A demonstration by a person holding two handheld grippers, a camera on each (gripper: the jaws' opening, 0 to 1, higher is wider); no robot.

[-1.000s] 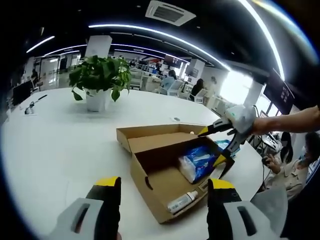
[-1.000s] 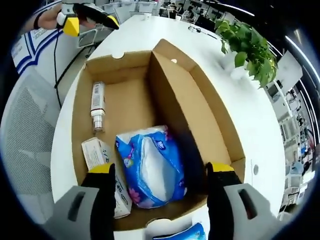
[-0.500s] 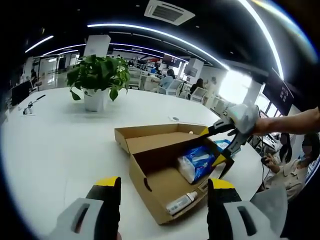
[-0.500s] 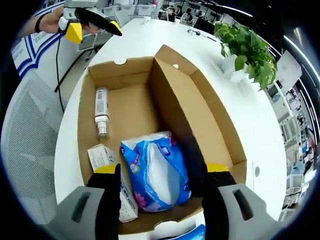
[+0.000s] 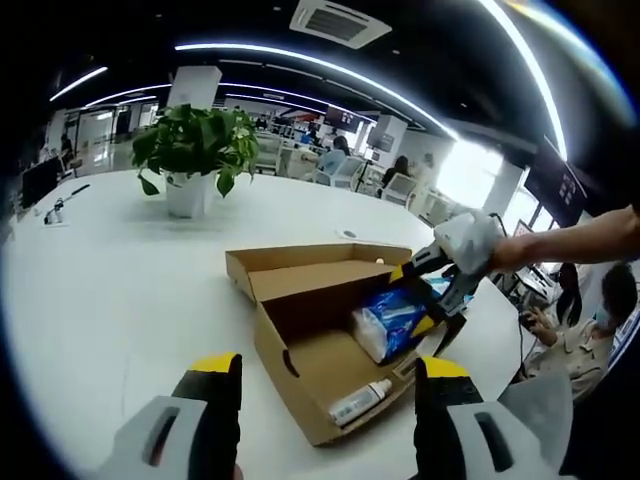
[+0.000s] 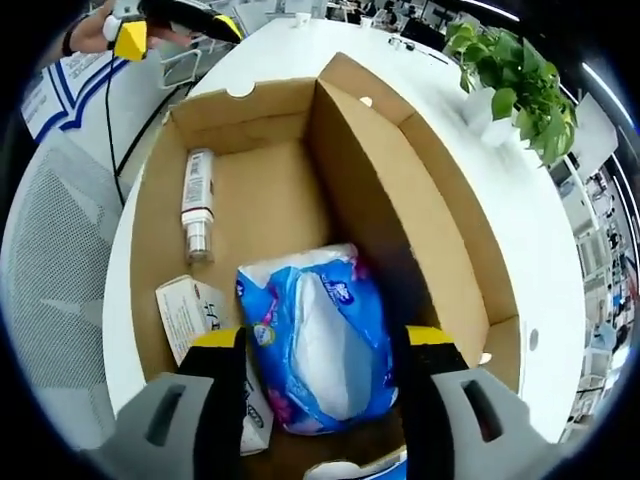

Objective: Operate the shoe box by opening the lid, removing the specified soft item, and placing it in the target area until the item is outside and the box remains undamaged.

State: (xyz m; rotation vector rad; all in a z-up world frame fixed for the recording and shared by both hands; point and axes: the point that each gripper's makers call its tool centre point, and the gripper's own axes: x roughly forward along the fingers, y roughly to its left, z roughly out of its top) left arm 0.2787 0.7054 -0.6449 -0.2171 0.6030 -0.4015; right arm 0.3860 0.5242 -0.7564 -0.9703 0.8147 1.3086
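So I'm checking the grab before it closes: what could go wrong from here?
The right gripper, open, straddles the blue tissue pack, but the small white carton lies right beside one finger and might get pinched along. The other finger sits near the shoe box wall by the lid hinge, so a skewed lift could scrape or tear it.

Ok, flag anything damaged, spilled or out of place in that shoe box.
Nothing stands out. The shoe box looks intact, lid folded open. Inside, the blue tissue pack, a spray bottle lying on its side and a small white carton rest on the floor, nothing spilled.
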